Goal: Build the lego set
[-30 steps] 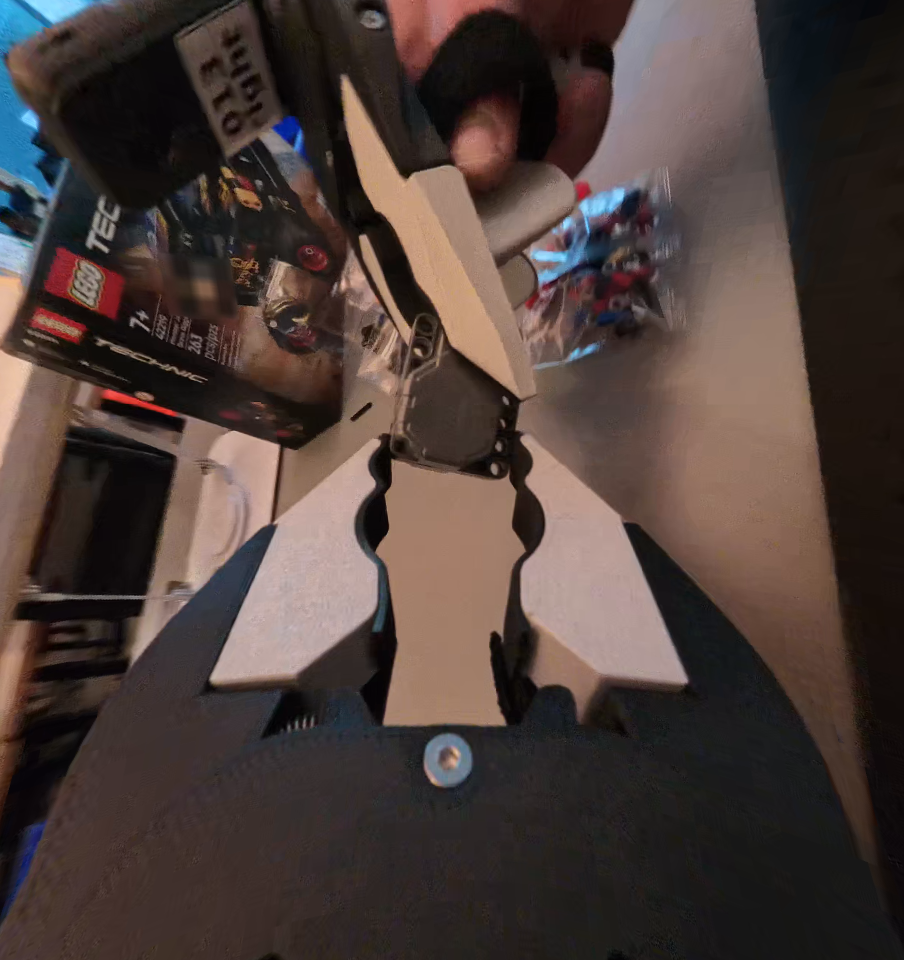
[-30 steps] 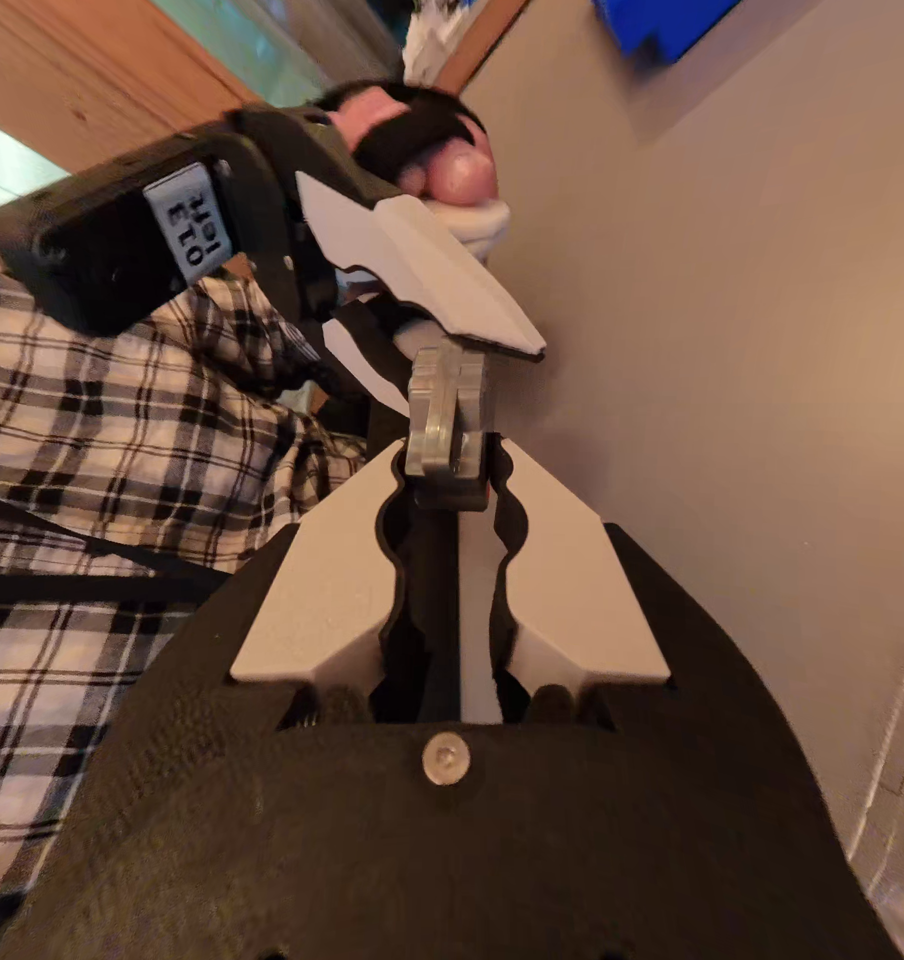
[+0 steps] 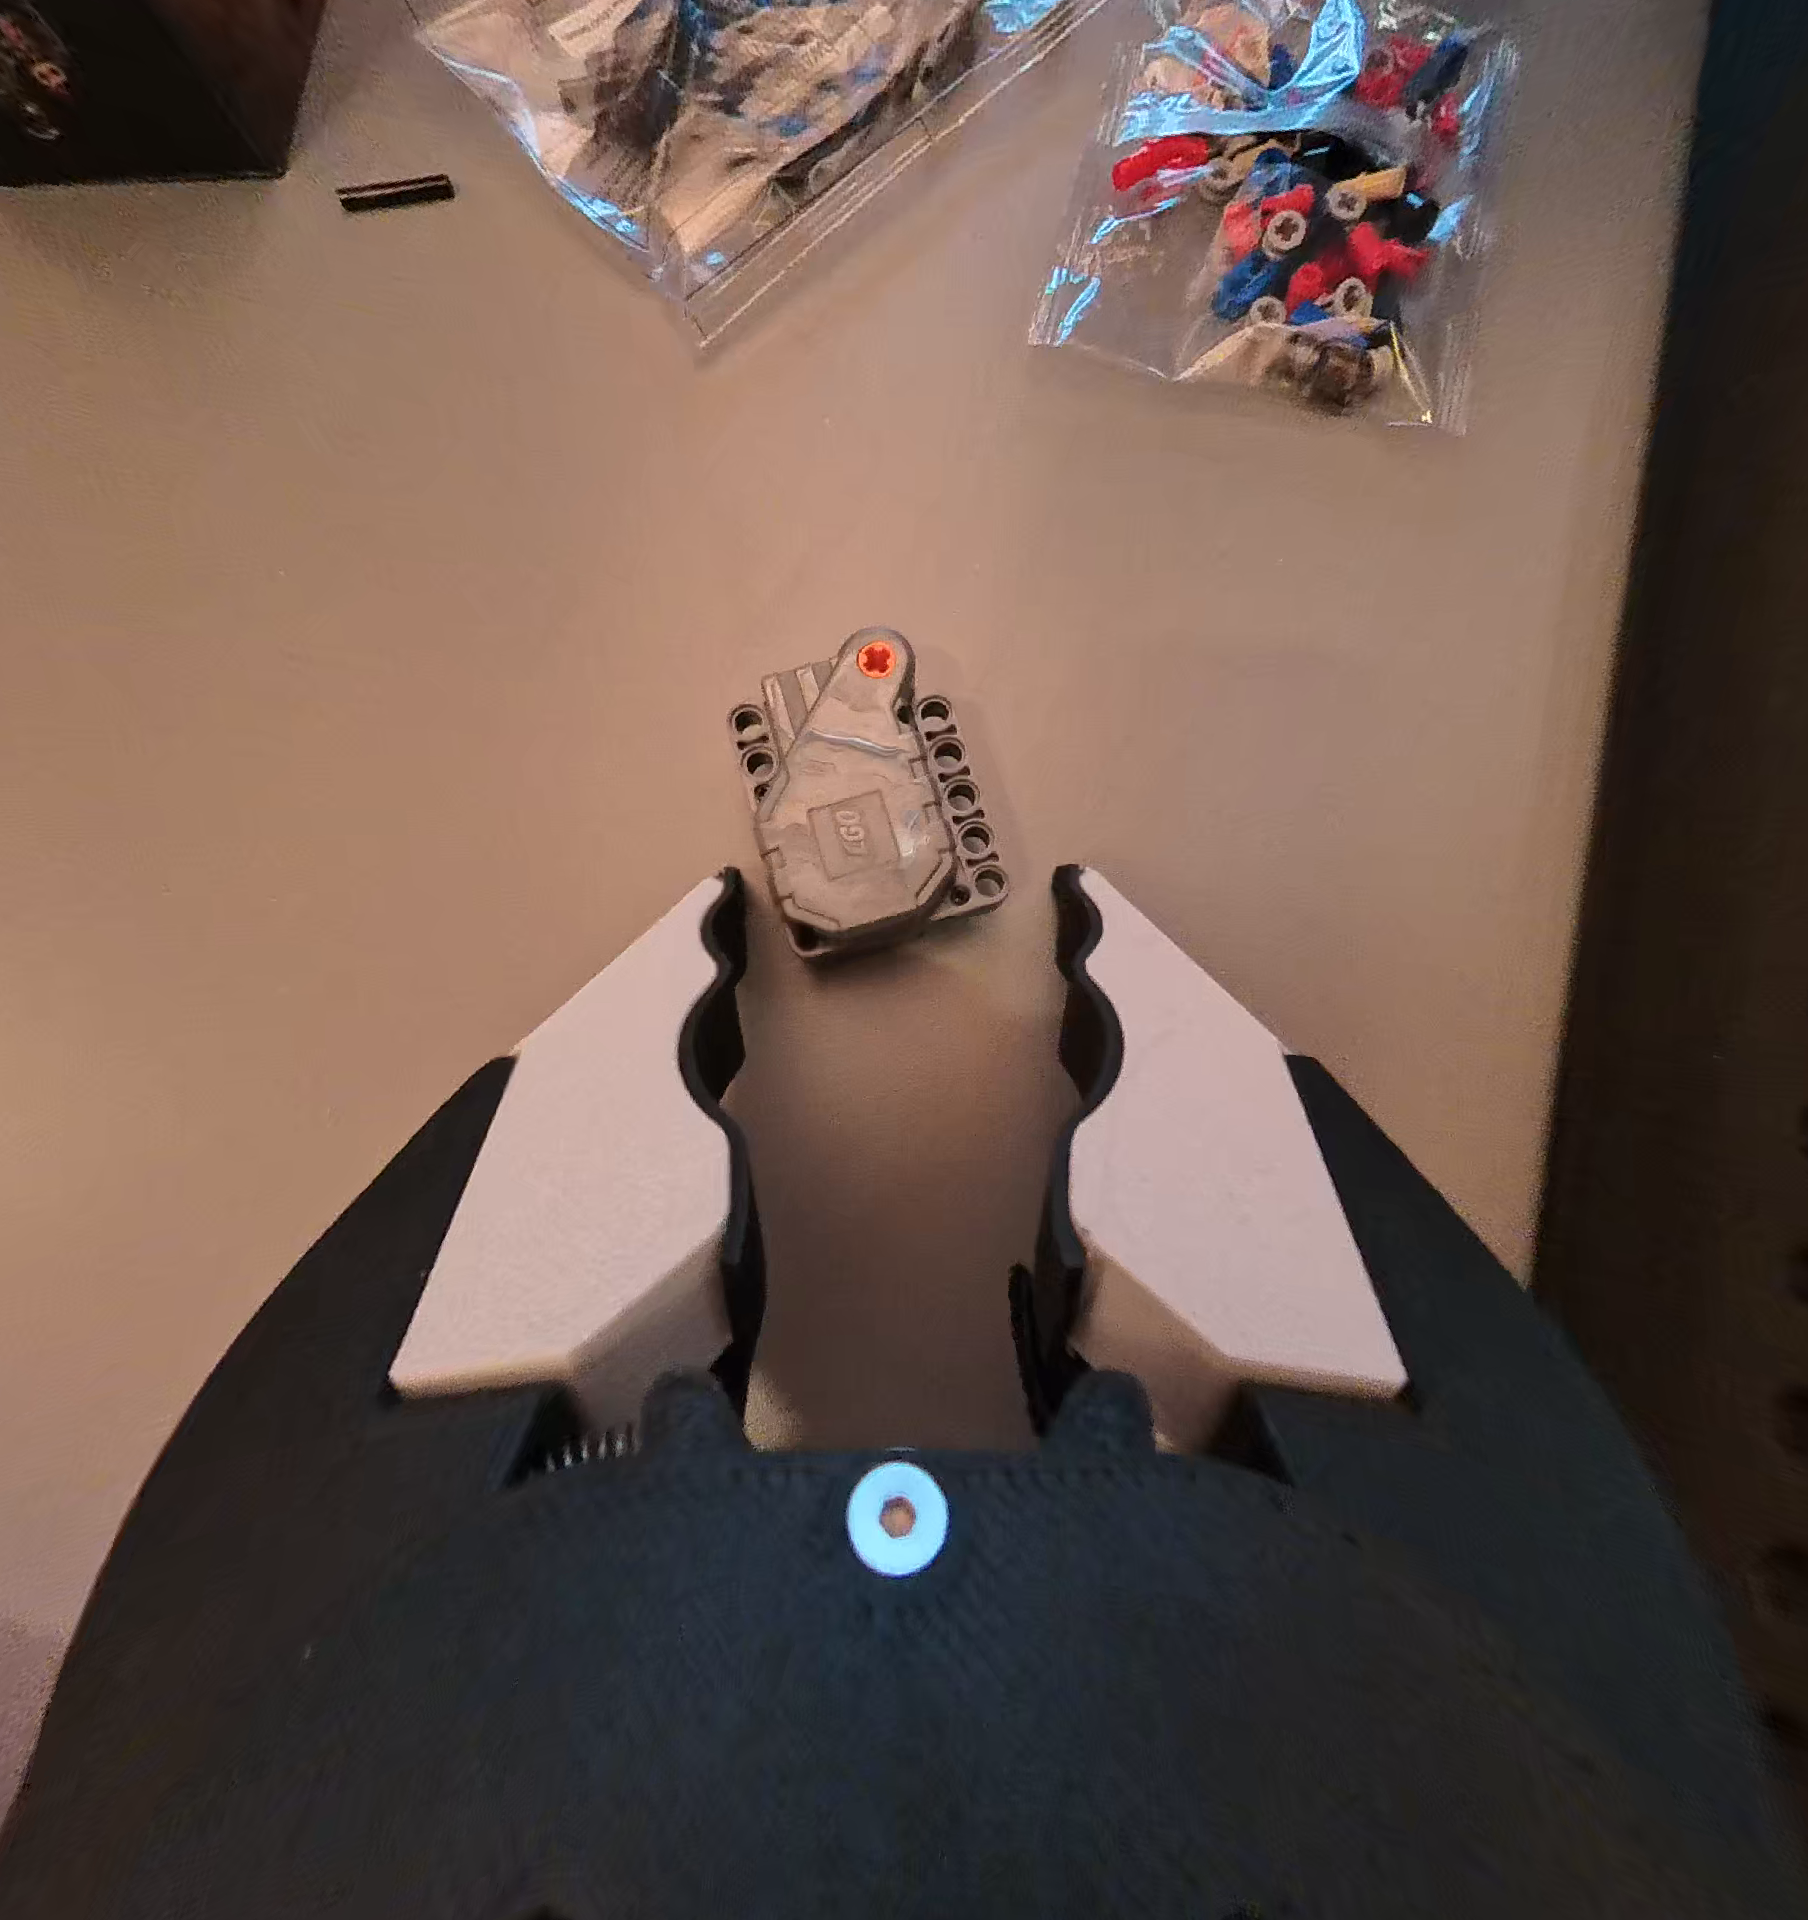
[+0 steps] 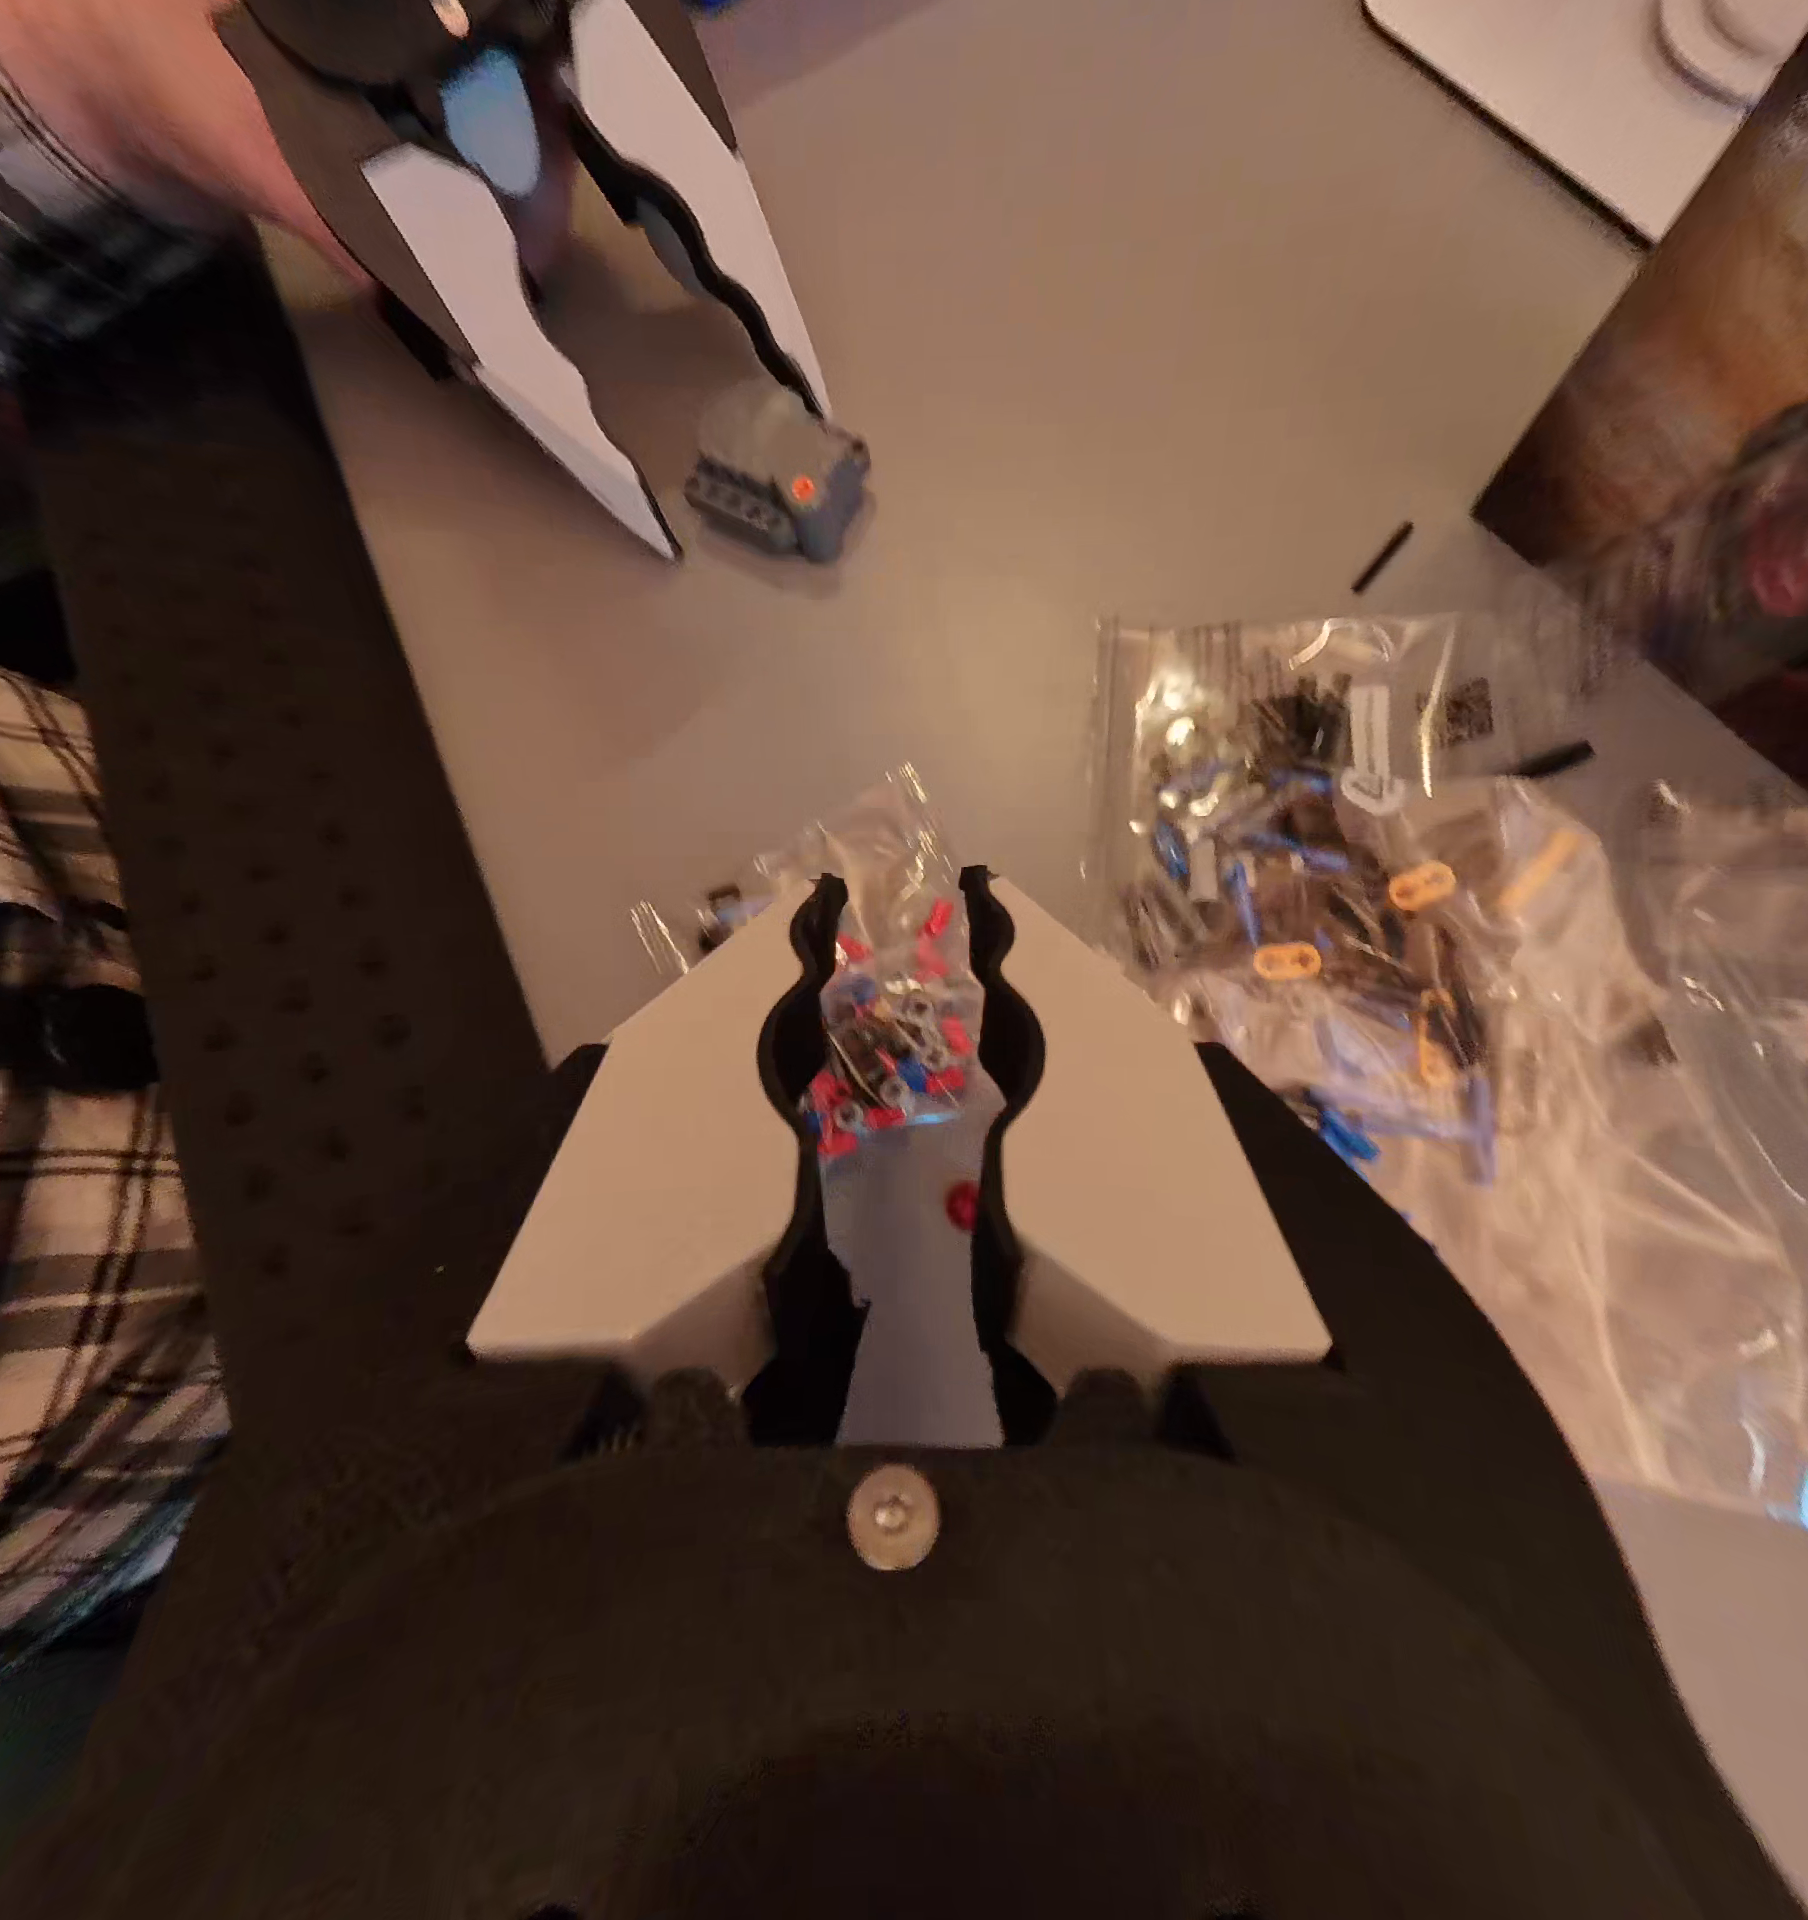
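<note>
Left gripper [image 3: 895, 883] spread, empty, hovering just short of grey pull-back motor [image 3: 858, 805] lying flat on table [image 3: 360, 623]. Right gripper [image 4: 900, 883] part-open above small parts bag [image 4: 884, 1029], beside motor. Advise: open bag before sourcing pins.
</note>
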A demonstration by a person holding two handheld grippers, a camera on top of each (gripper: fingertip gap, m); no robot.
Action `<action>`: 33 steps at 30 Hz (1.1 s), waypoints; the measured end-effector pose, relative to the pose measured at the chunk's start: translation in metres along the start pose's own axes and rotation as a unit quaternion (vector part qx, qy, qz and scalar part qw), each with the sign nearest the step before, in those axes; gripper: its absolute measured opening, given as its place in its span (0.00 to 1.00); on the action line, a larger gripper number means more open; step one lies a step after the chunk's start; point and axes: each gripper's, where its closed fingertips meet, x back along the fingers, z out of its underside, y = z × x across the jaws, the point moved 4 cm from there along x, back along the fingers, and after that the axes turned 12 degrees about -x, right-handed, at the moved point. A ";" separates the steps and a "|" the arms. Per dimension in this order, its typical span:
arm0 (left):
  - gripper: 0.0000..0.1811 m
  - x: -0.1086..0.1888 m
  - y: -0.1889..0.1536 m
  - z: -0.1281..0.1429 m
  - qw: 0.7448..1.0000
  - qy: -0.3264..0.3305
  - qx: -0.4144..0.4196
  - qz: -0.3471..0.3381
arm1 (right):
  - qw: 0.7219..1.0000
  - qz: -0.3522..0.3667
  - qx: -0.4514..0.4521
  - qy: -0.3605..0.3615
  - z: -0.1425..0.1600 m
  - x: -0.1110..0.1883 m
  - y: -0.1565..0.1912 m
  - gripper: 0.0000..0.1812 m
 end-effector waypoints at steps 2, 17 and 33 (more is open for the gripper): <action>0.27 0.000 0.000 -0.001 1.000 0.004 -0.008 -0.005 | 1.000 0.020 0.008 0.016 0.009 0.000 -0.006 0.10; 0.23 -0.006 0.001 -0.009 0.999 0.011 -0.007 -0.036 | 0.990 0.074 0.065 0.103 0.028 -0.051 -0.012 0.00; 0.24 -0.006 -0.001 -0.009 0.999 0.011 -0.010 -0.033 | 0.993 0.050 0.063 0.092 0.024 -0.061 -0.007 0.00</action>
